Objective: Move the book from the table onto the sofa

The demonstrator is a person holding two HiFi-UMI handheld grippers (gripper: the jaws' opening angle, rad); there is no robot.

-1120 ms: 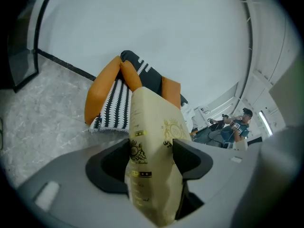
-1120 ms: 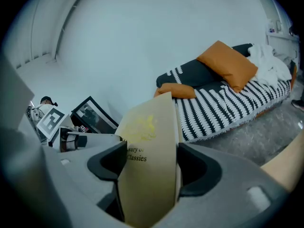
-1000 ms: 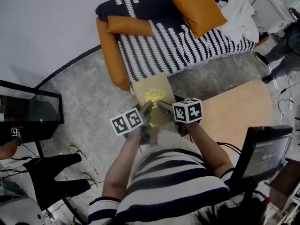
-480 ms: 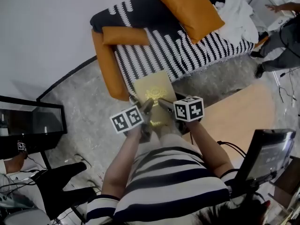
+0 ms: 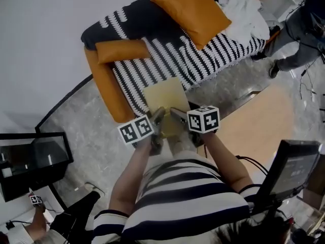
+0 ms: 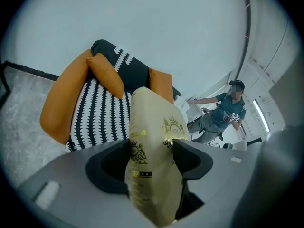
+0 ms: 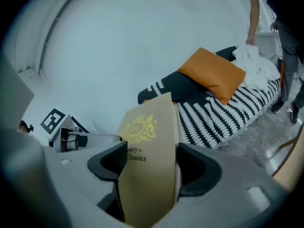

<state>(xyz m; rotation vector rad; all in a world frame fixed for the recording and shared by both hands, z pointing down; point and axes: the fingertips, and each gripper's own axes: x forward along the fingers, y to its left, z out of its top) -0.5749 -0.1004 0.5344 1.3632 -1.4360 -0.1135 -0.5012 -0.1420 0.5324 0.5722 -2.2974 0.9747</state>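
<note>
A thick tan book [image 5: 162,98] with a gold crest is held in the air between both grippers, its far end over the front edge of the sofa [image 5: 172,55]. My left gripper [image 5: 157,117] is shut on the book's left side, the spine [image 6: 147,146] wedged between its jaws. My right gripper [image 5: 175,115] is shut on the right side, its jaws pressing the cover [image 7: 147,151]. The sofa has orange arms and a black-and-white patterned throw, and it lies just ahead in both gripper views.
An orange cushion [image 5: 190,11] and an orange bolster [image 5: 121,50] lie on the sofa, with white cloth [image 5: 244,9] at its right end. A person [image 5: 294,44] stands right of the sofa. A wooden table [image 5: 254,131] lies at right, a black stand [image 5: 30,159] at left.
Both grippers have carried the book forward, so the sofa's front edge now lies under the book's far end. The grip on the book is the same.
</note>
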